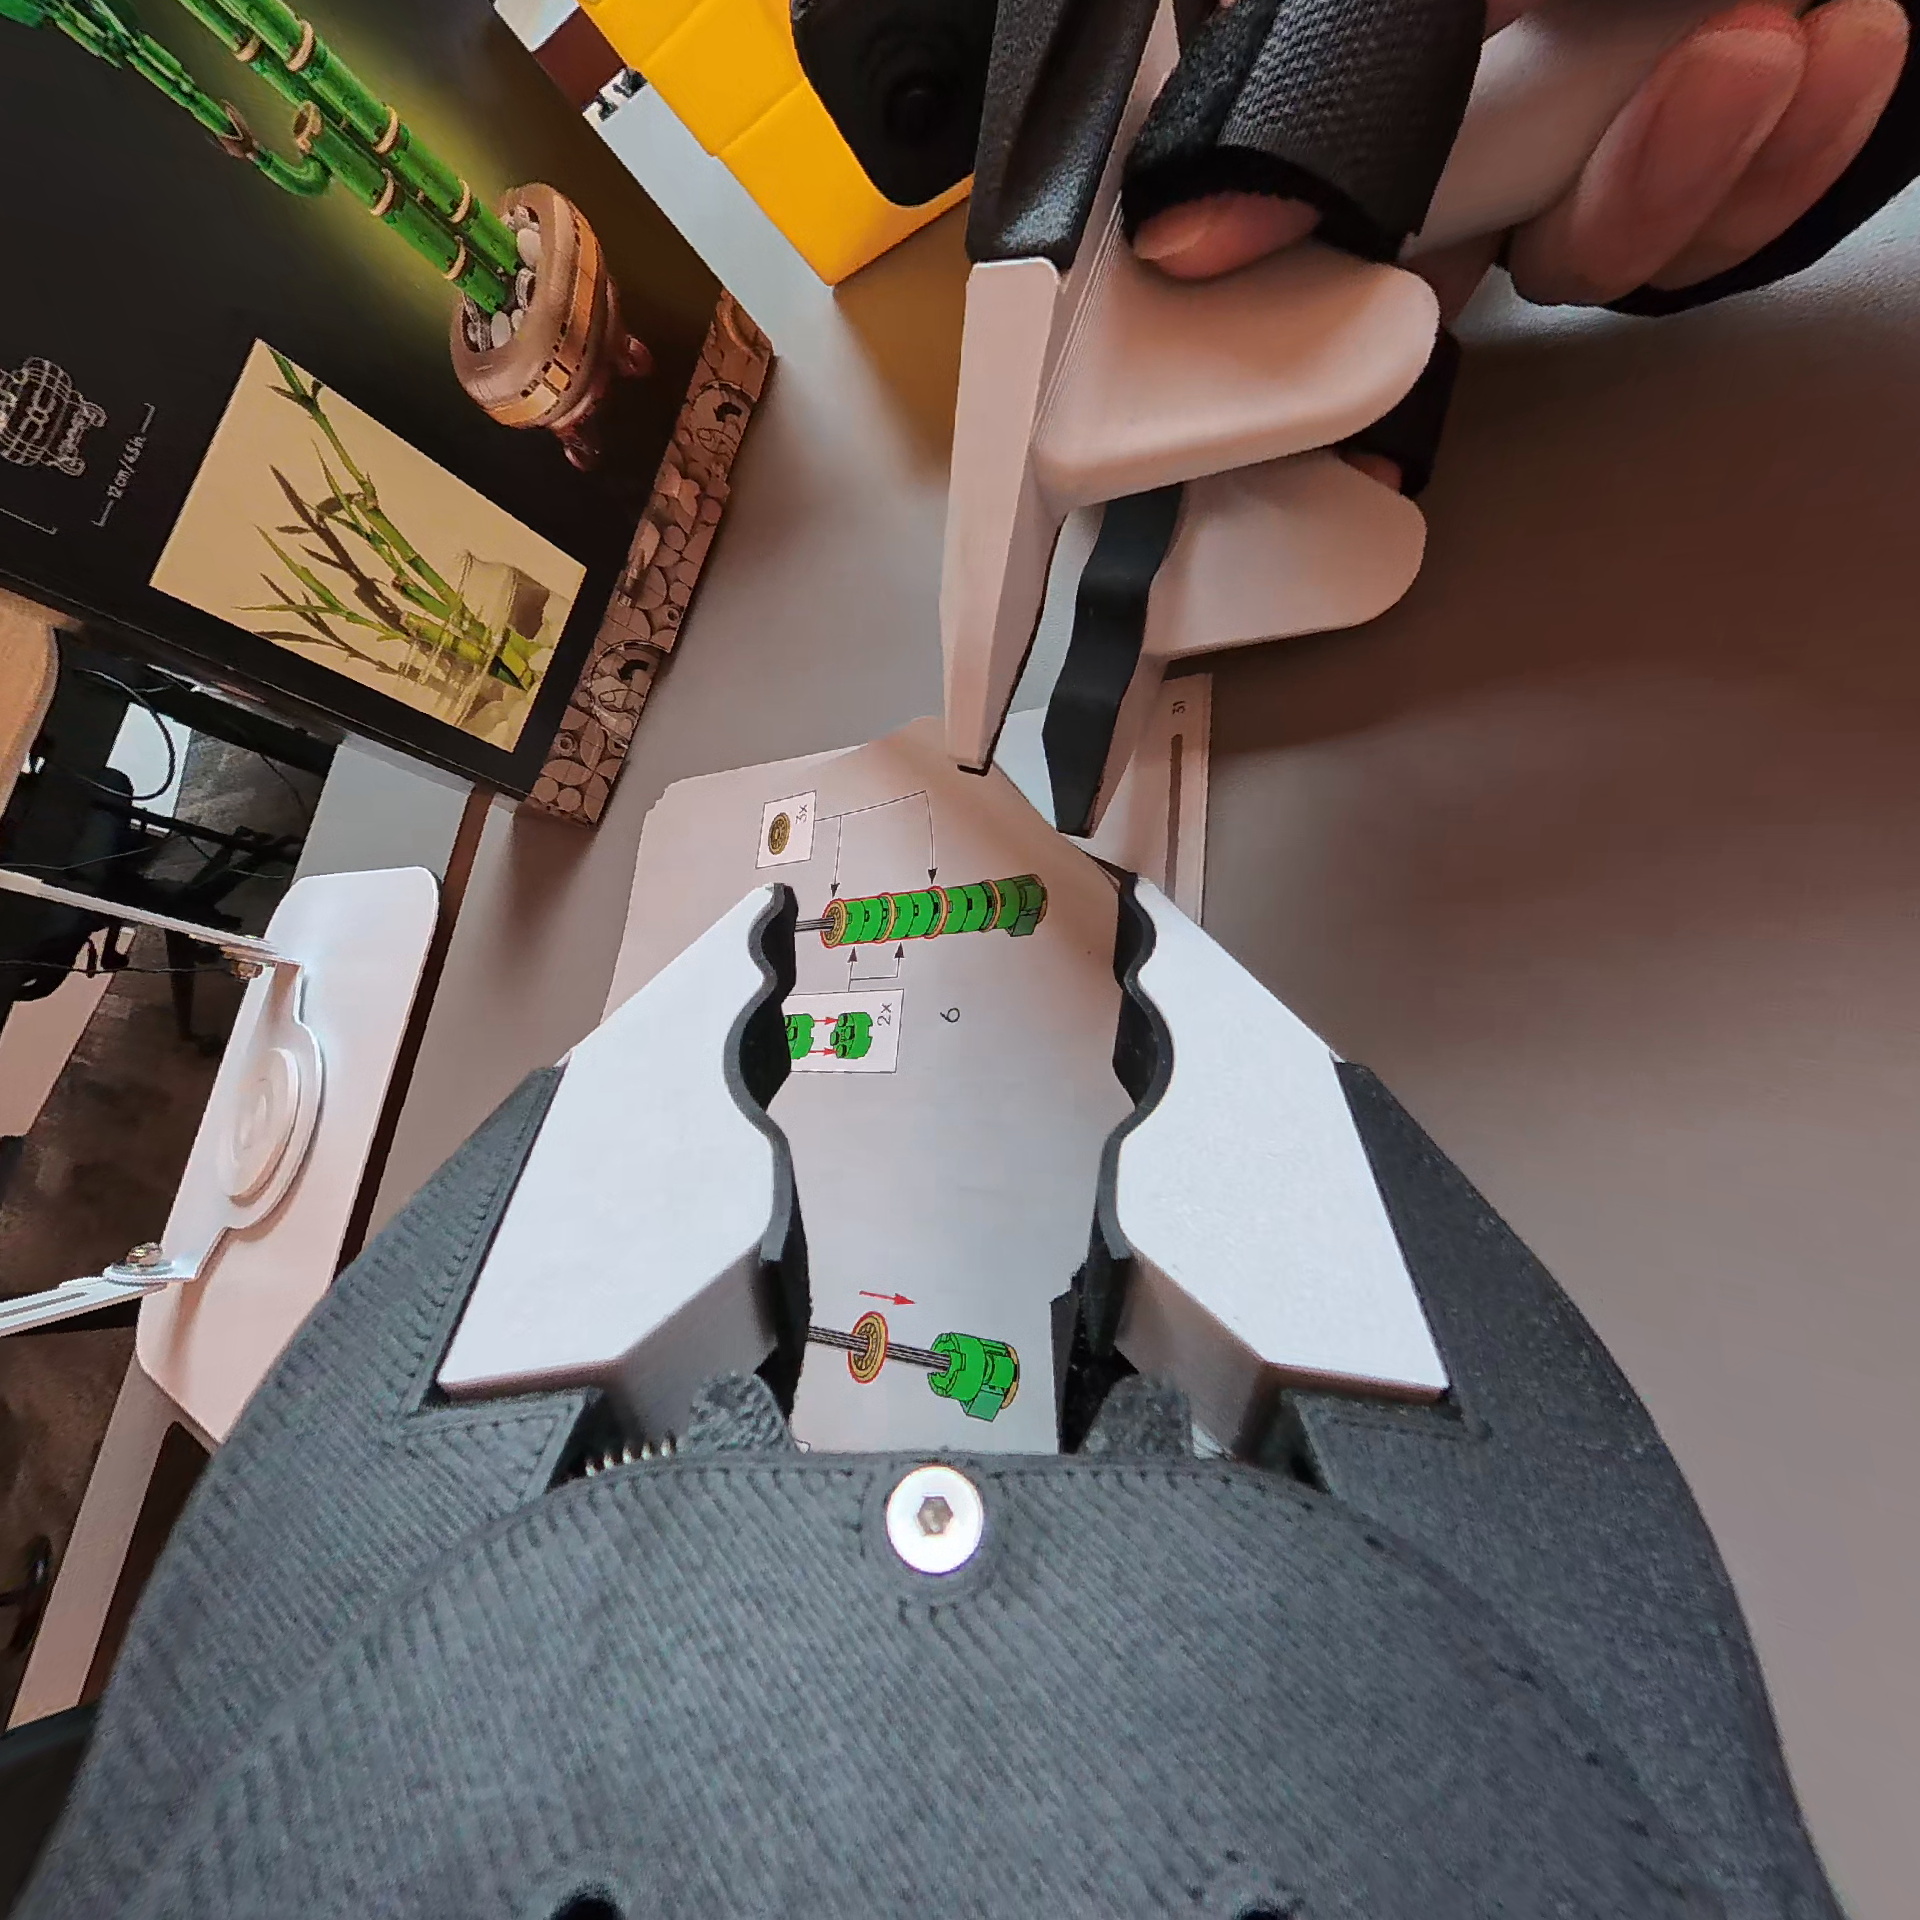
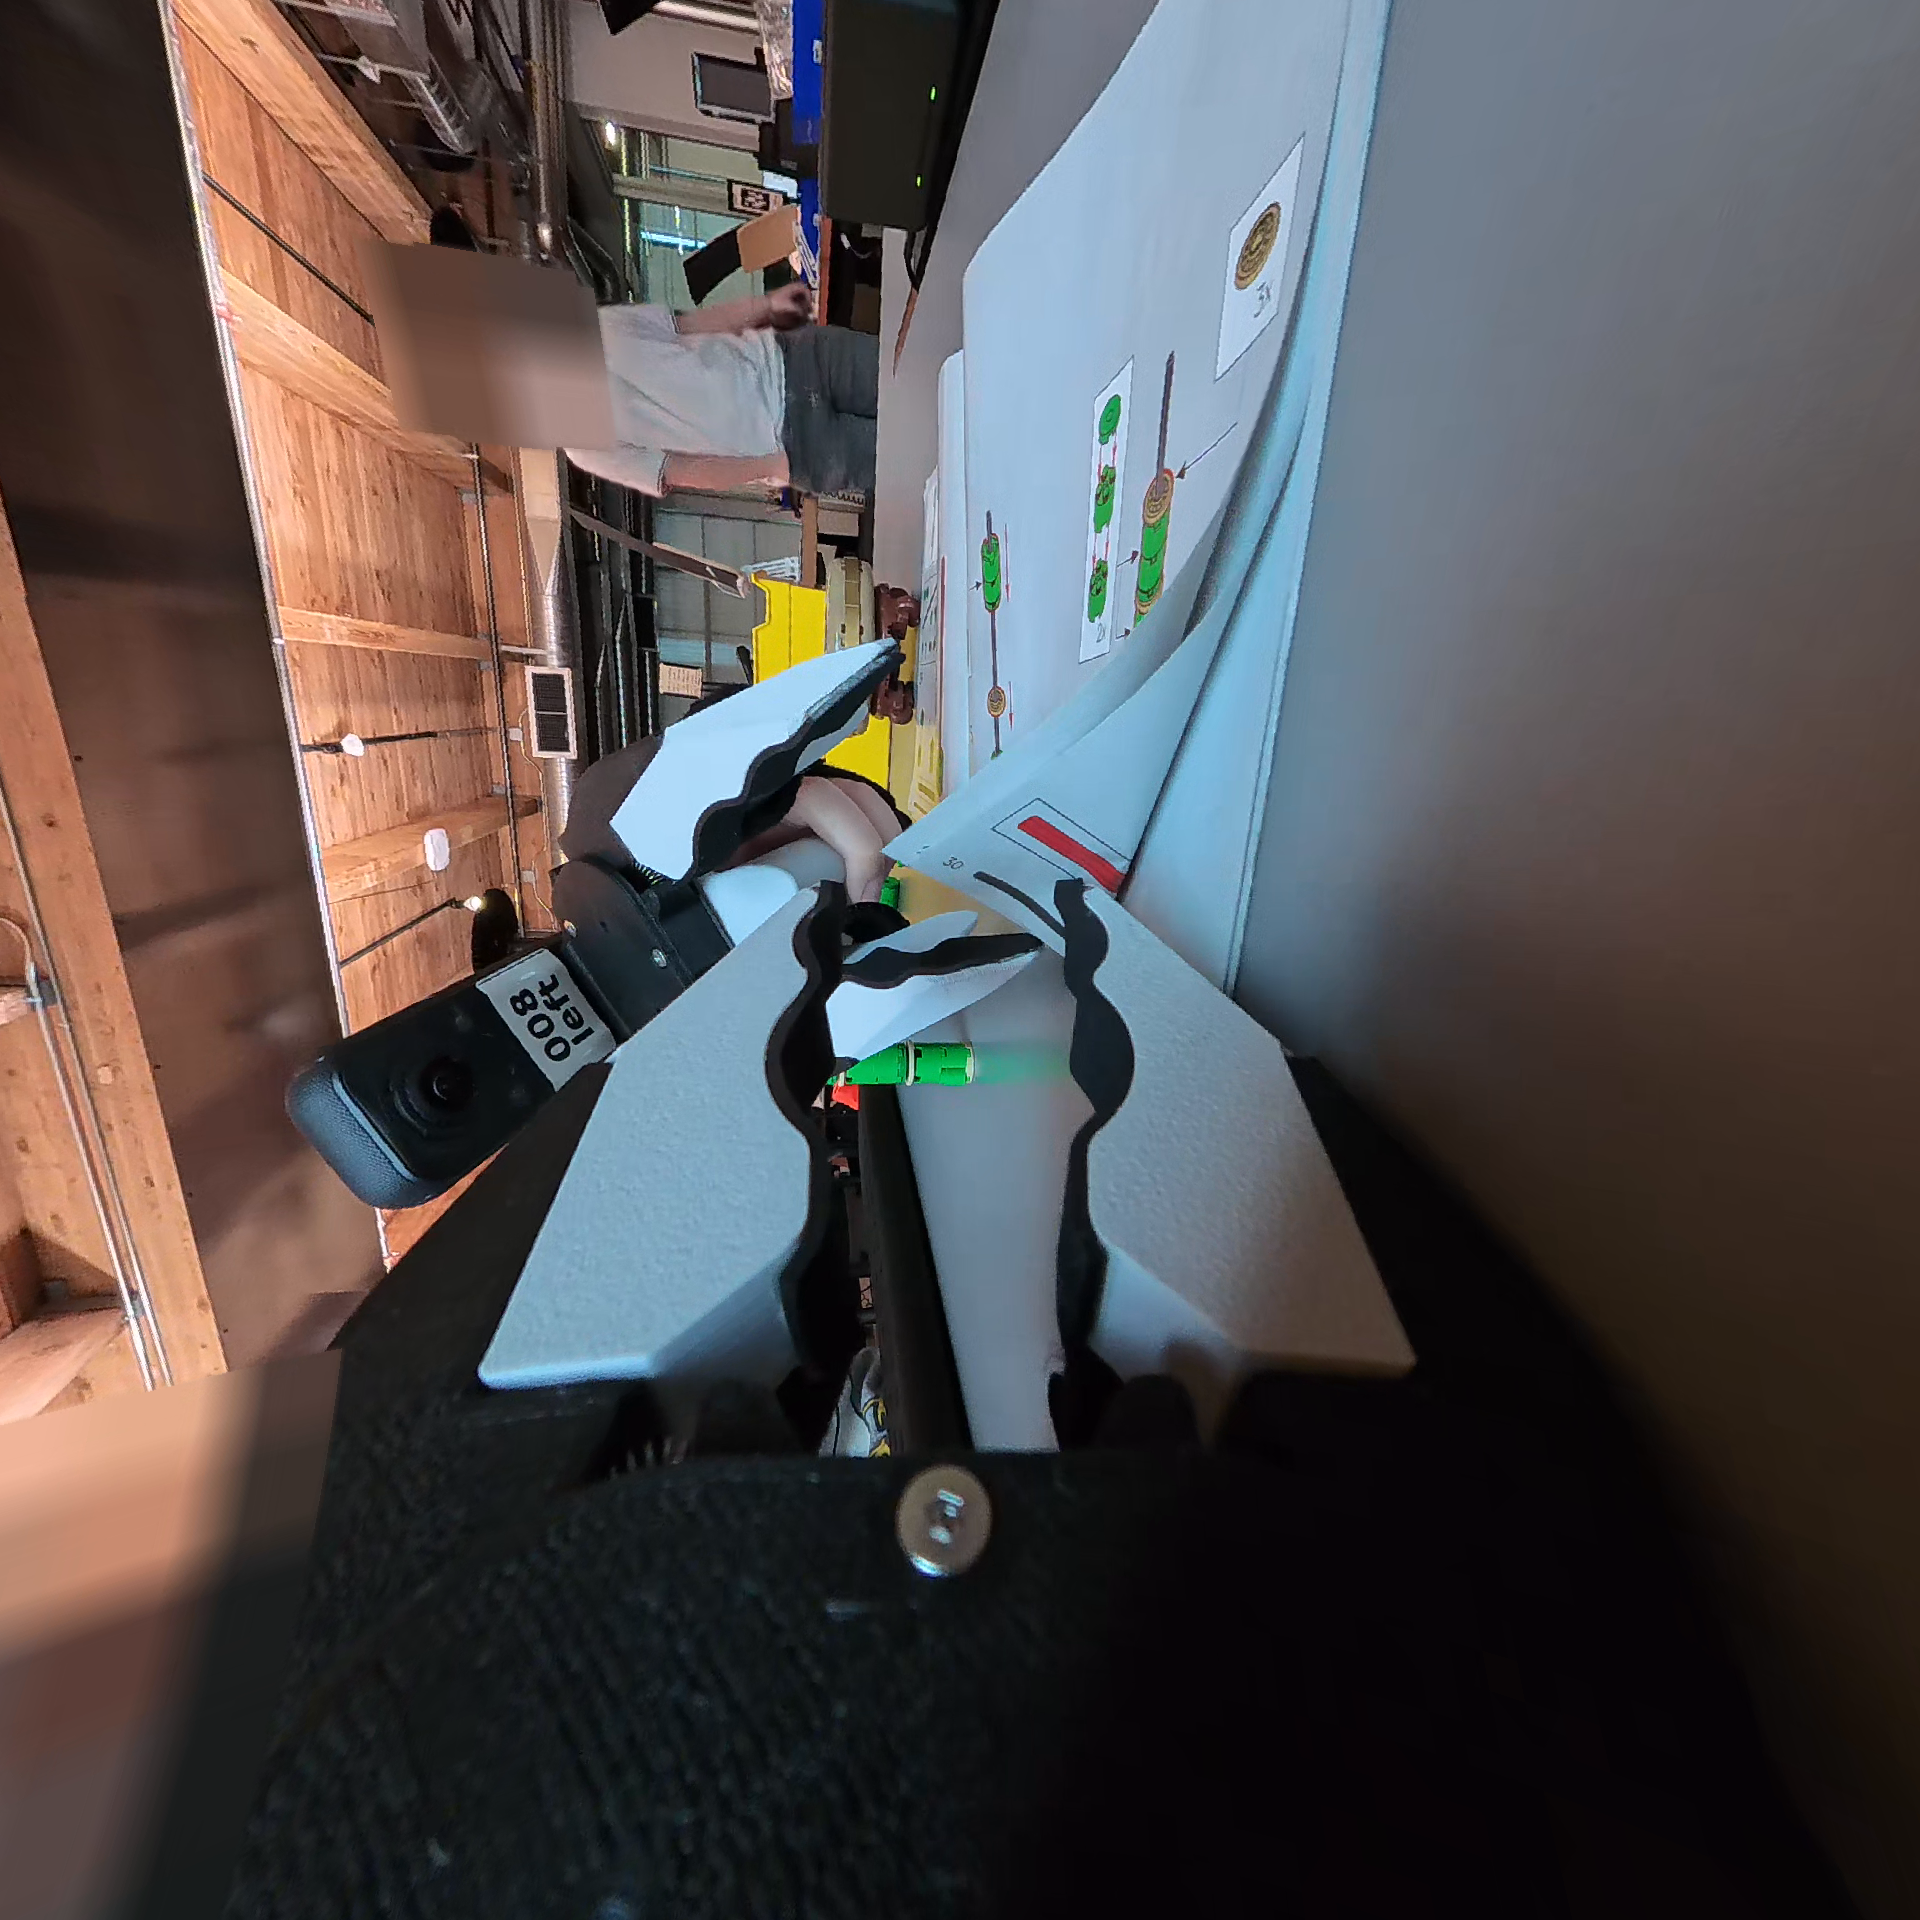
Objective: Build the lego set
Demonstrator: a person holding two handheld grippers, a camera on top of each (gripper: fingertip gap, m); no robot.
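Note:
The open instruction booklet point(image 1: 966, 1091) lies on the grey table. My left gripper point(image 1: 951, 899) hovers over it, open and empty. My right gripper point(image 1: 1023, 795) comes down at the booklet's far edge with its fingers apart. In the right wrist view my right gripper point(image 2: 948, 894) is open, and a lifted, curled page corner point(image 2: 1039, 800) lies between its fingers. A green lego stack point(image 2: 914, 1065) stands on a white surface just beyond. The left gripper point(image 2: 961, 795) shows there too, open over the page.
The lego set box point(image 1: 312, 416) stands at the back left. A yellow bin point(image 1: 790, 135) is behind the booklet. A white plate with a metal bracket point(image 1: 281, 1091) lies left. A brown lego pot point(image 2: 896, 613) and a person point(image 2: 707, 395) are farther off. Only a small space, under 4 cm, lies between the two pairs of fingers.

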